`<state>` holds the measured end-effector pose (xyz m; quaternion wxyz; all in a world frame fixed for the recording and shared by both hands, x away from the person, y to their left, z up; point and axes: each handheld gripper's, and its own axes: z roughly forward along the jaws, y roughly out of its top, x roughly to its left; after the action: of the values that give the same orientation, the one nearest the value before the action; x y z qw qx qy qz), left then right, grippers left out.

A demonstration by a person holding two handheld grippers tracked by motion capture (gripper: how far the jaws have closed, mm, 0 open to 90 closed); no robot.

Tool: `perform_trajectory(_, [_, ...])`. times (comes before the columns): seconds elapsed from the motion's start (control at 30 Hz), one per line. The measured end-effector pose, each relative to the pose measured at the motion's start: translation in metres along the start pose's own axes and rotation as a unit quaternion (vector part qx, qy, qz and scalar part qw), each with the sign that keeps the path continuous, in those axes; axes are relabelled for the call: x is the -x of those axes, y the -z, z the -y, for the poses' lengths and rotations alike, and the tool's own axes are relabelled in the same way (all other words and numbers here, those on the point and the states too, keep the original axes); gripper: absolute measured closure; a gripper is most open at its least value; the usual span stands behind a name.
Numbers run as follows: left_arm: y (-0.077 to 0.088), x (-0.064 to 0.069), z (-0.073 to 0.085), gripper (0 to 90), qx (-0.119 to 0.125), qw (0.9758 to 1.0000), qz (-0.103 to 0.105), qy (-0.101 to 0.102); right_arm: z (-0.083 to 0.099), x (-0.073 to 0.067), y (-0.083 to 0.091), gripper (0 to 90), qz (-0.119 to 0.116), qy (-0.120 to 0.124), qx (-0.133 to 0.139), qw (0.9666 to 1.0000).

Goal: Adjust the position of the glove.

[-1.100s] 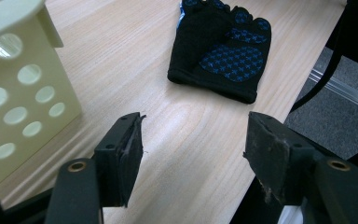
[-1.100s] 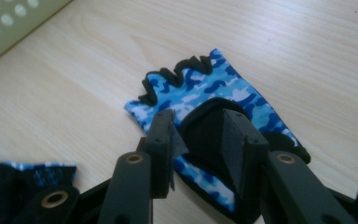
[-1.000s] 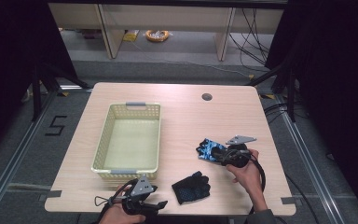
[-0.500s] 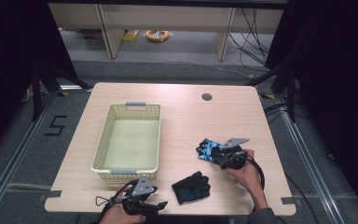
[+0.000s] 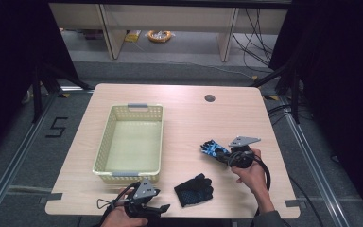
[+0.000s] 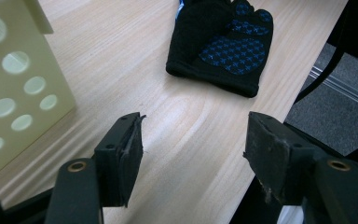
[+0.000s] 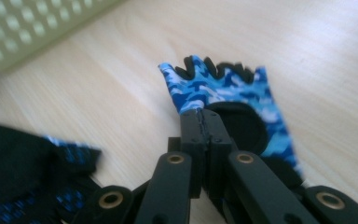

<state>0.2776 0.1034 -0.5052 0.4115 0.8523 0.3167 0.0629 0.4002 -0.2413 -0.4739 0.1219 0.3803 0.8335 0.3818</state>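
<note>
Two gloves lie on the pale wooden counter, well apart from each other. The blue camouflage-patterned fingerless glove sits toward the counter's right side, and the right gripper has just been closing its fingers on it: in the right gripper view the black fingers stand pressed together with the glove's edge pinched between them, the rest of the glove spreading out beyond the tips. The black glove with blue-dotted palm rests near the counter's front edge, between the two hands. The left gripper hovers at the front edge, just in front of the cream perforated plastic basket; its fingers stand wide apart with nothing between them, pointed toward the black glove lying ahead.
</note>
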Motion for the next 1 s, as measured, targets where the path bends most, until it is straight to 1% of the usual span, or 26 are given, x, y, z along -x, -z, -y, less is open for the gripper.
perform_trajectory(0.07, [0.001, -0.002, -0.001, 36.6, -0.001, 0.9999, -0.001, -0.015, -0.003, -0.001, 0.007, 89.7, 0.009, -0.008, 0.021, 0.9997])
perform_trajectory(0.1, [0.001, -0.002, -0.001, 36.6, 0.001, 0.9999, -0.001, -0.013, -0.004, -0.004, 0.010, 89.6, 0.010, -0.019, 0.020, 0.9996])
perform_trajectory(0.13, [0.001, -0.002, -0.001, 36.7, 0.001, 0.9999, -0.002, -0.013, -0.006, -0.005, 0.014, 89.7, 0.018, -0.017, 0.032, 0.9992])
perform_trajectory(0.2, [0.001, -0.002, -0.001, 36.9, 0.002, 0.9999, -0.001, -0.012, -0.009, -0.010, 0.021, 89.7, 0.020, -0.021, 0.043, 0.9986])
perform_trajectory(0.23, [0.002, -0.002, -0.002, 36.9, -0.001, 0.9998, -0.005, -0.019, -0.010, -0.012, 0.022, 89.7, 0.023, -0.019, 0.051, 0.9983])
perform_trajectory(0.3, [0.002, -0.002, -0.002, 37.1, 0.003, 0.9999, -0.005, -0.014, -0.012, -0.019, 0.027, 89.7, 0.019, -0.022, 0.063, 0.9976])
perform_trajectory(0.33, [0.002, -0.001, -0.002, 37.2, 0.010, 0.9999, -0.001, -0.007, -0.012, -0.024, 0.030, 89.7, 0.013, -0.022, 0.071, 0.9971])
perform_trajectory(0.37, [0.003, -0.001, -0.002, 37.2, 0.006, 0.9999, -0.002, -0.008, -0.012, -0.029, 0.033, 89.7, 0.011, -0.032, 0.071, 0.9969])
perform_trajectory(0.4, [0.003, -0.001, -0.002, 37.2, 0.007, 0.9999, -0.002, -0.013, -0.012, -0.035, 0.036, 89.7, 0.003, -0.036, 0.081, 0.9961])
perform_trajectory(0.43, [0.003, -0.001, -0.002, 37.2, 0.009, 0.9999, -0.002, -0.012, -0.012, -0.039, 0.038, 89.7, 0.005, -0.037, 0.087, 0.9955])
perform_trajectory(0.47, [0.004, -0.001, -0.003, 37.2, 0.007, 0.9999, -0.003, -0.013, -0.013, -0.040, 0.041, 89.7, 0.008, -0.027, 0.093, 0.9953])
perform_trajectory(0.5, [0.002, 0.000, -0.002, 37.2, 0.019, 0.9998, -0.002, 0.000, -0.013, -0.043, 0.044, 89.7, -0.002, -0.036, 0.090, 0.9953])
perform_trajectory(0.53, [0.002, 0.001, -0.002, 37.3, 0.019, 0.9998, -0.003, 0.001, -0.012, -0.050, 0.048, 89.7, -0.004, -0.053, 0.087, 0.9948])
perform_trajectory(0.57, [0.004, -0.002, -0.003, 37.3, 0.005, 0.9998, -0.007, -0.016, -0.012, -0.052, 0.048, 89.6, -0.005, -0.044, 0.094, 0.9946])
perform_trajectory(0.6, [0.003, 0.000, -0.003, 37.3, 0.017, 0.9998, -0.006, -0.005, -0.011, -0.054, 0.051, 89.7, -0.009, -0.042, 0.096, 0.9944])
perform_trajectory(0.63, [0.003, 0.000, -0.003, 37.4, 0.018, 0.9998, -0.005, 0.000, -0.010, -0.056, 0.052, 89.7, -0.011, -0.044, 0.100, 0.9940])
perform_trajectory(0.67, [0.004, 0.001, -0.003, 37.5, 0.016, 0.9998, -0.005, 0.007, -0.008, -0.062, 0.053, 89.7, -0.018, -0.059, 0.103, 0.9928])
perform_trajectory(0.7, [0.004, 0.000, -0.003, 37.6, 0.018, 0.9998, -0.006, 0.006, -0.006, -0.064, 0.054, 89.7, -0.017, -0.051, 0.105, 0.9930])
perform_trajectory(0.73, [0.005, -0.001, -0.004, 37.6, 0.015, 0.9998, -0.011, -0.005, -0.004, -0.067, 0.057, 89.7, -0.016, -0.051, 0.103, 0.9932])
perform_trajectory(0.8, [0.006, 0.000, -0.004, 37.6, 0.021, 0.9998, -0.006, -0.003, 0.001, -0.075, 0.062, 89.7, -0.019, -0.068, 0.105, 0.9920])
perform_trajectory(0.83, [0.006, 0.000, -0.004, 37.6, 0.022, 0.9997, -0.006, -0.001, 0.003, -0.077, 0.064, 89.7, -0.021, -0.065, 0.109, 0.9917])
perform_trajectory(0.87, [0.007, -0.002, -0.004, 37.6, 0.012, 0.9998, -0.009, -0.013, 0.007, -0.079, 0.065, 89.7, -0.022, -0.063, 0.121, 0.9904])
perform_trajectory(0.9, [0.005, 0.001, -0.004, 37.6, 0.023, 0.9997, -0.005, 0.008, 0.009, -0.080, 0.067, 89.7, -0.021, -0.068, 0.124, 0.9898])
perform_trajectory(0.93, [0.005, 0.001, -0.004, 37.6, 0.023, 0.9997, -0.003, 0.007, 0.014, -0.085, 0.069, 89.7, -0.024, -0.083, 0.124, 0.9885])
perform_trajectory(0.97, [0.006, -0.001, -0.005, 37.7, 0.014, 0.9998, -0.003, -0.016, 0.017, -0.086, 0.071, 89.7, -0.018, -0.081, 0.117, 0.9896])
perform_trajectory(1.0, [0.006, 0.000, -0.004, 37.7, 0.016, 0.9998, -0.004, -0.015, 0.022, -0.089, 0.072, 89.7, -0.020, -0.093, 0.124, 0.9877])
